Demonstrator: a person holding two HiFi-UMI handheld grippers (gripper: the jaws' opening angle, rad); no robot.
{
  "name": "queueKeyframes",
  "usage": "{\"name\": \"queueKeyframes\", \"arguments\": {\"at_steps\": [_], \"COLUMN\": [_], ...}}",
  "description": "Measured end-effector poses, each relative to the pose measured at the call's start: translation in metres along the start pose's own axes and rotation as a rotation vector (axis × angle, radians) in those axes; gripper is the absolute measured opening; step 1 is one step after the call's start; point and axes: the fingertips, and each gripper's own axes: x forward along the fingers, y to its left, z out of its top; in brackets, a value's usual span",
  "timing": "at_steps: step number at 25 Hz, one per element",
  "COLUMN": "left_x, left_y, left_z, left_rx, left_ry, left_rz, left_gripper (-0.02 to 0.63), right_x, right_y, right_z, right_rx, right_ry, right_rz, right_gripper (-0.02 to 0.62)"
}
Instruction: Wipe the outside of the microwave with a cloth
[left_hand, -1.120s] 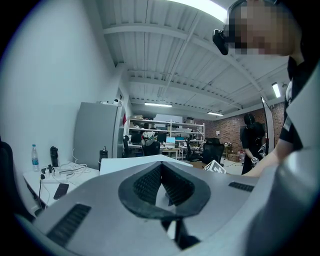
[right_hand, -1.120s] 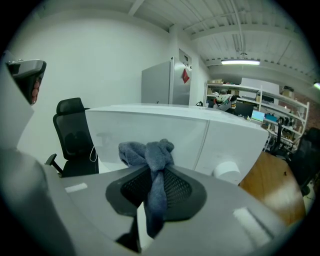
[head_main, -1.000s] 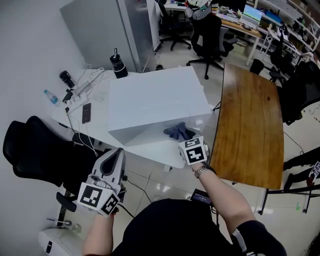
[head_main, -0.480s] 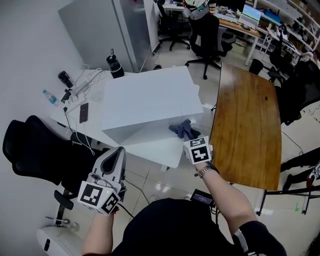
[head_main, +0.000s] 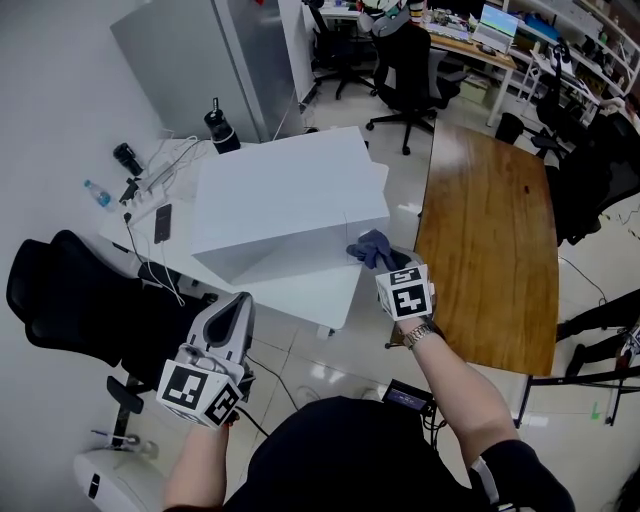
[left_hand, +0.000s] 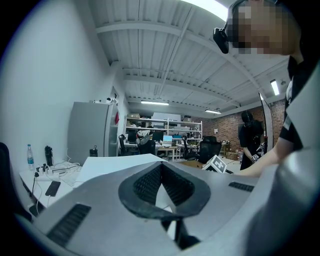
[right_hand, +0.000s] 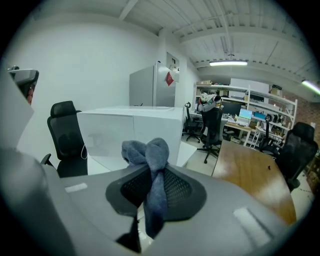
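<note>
Head view, left to right. A black chair (head_main: 60, 300) stood at eight o'clock of the microwave (head_main: 285, 195). The left gripper (head_main: 240, 302), at seven o'clock of the microwave and off the near edge of the white table (head_main: 300, 290), had its jaws closed together with nothing between them. The white, box-shaped microwave sat on that table. At its four o'clock corner lay the bunched blue-grey cloth (head_main: 372, 248), clamped between the jaws of the right gripper (head_main: 386, 266); whether the cloth touched the microwave's wall could not be told. A wooden table (head_main: 490, 250) lay at three o'clock, just beside the right gripper.
</note>
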Motion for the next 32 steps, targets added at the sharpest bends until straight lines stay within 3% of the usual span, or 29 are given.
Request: {"name": "queueKeyframes", "arguments": {"at_steps": [9,14,21,28,32], "left_x": [0.001,0.006,0.02,0.031,0.032], "left_y": [-0.036,-0.055,-0.093,-0.139,-0.159], "left_z": [-0.007,-0.017,-0.033,-0.027,-0.019], "left_rx": [-0.005,-0.011,-0.01,0.021,0.043], "left_ry": [0.0,0.01,0.042,0.04,0.02], "left_rz": [0.003,-0.003,-0.108,-0.281,-0.363], "left_gripper": [0.005,0.005,0.006,0.198,0.259], "right_x": [-0.039,-0.073,-0.13,-0.194,-0.227], "right_y": [-0.024,-0.022,0.013,0.068,0.1], "right_z": [-0.006,0.007,0.037,0.062,0.07], "right_rx": [0.007,-0.003,-0.057,-0.194,-0.303], "right_ry": [-0.044,-0.111,-0.228,-0.342,-0.385], "right_rz": [0.006,0.077,0.314,0.66,0.835], "right_gripper": [0.063,0.063,0.064,0.064,0.064]}}
